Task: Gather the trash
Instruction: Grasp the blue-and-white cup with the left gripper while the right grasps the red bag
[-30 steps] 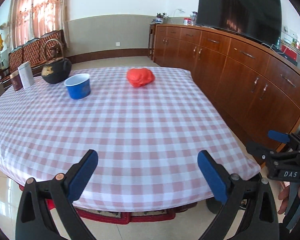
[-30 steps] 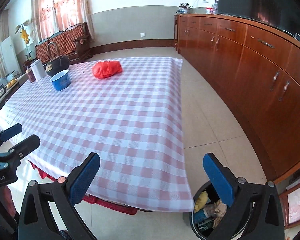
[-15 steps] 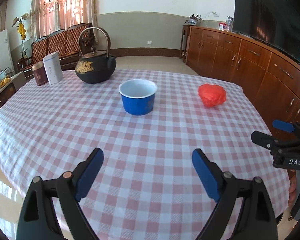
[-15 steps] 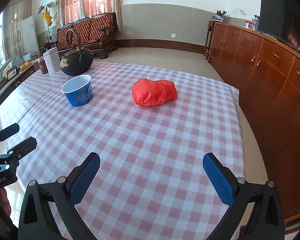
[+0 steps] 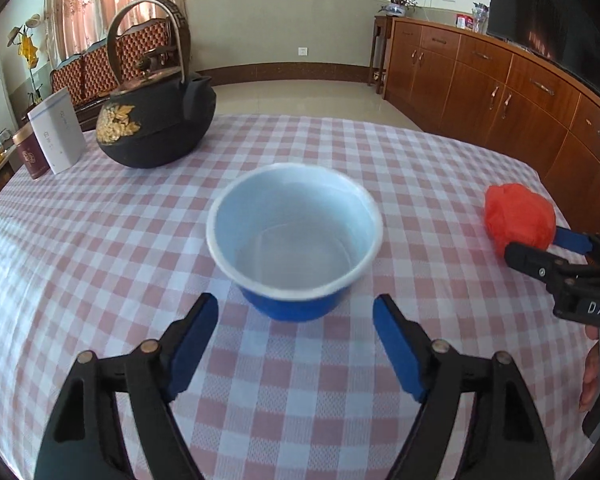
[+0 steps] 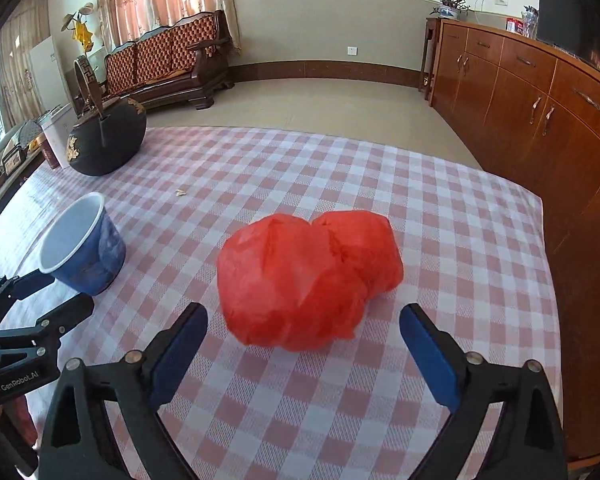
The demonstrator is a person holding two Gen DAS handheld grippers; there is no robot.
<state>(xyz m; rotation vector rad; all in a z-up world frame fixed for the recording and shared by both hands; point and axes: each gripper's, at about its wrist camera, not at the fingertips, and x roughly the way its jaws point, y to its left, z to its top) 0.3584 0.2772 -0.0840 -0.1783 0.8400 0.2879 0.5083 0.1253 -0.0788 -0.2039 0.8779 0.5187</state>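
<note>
Both tongs closing, nothing clamped: left (image 5: 295,334) before upright cup (image 5: 294,236); right (image 6: 303,338) before sideways-lying bag (image 6: 310,278).

occluded: red tin (image 5: 31,152) – behind white box (image 5: 58,131) | cut off: television (image 5: 560,20) – right edge

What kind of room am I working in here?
Most likely a home living or dining room: a table under a checked tablecloth, a carved wooden sofa by curtained windows, and a long wooden sideboard carrying a dark TV. An iron teapot on the table also suggests a household.
</note>
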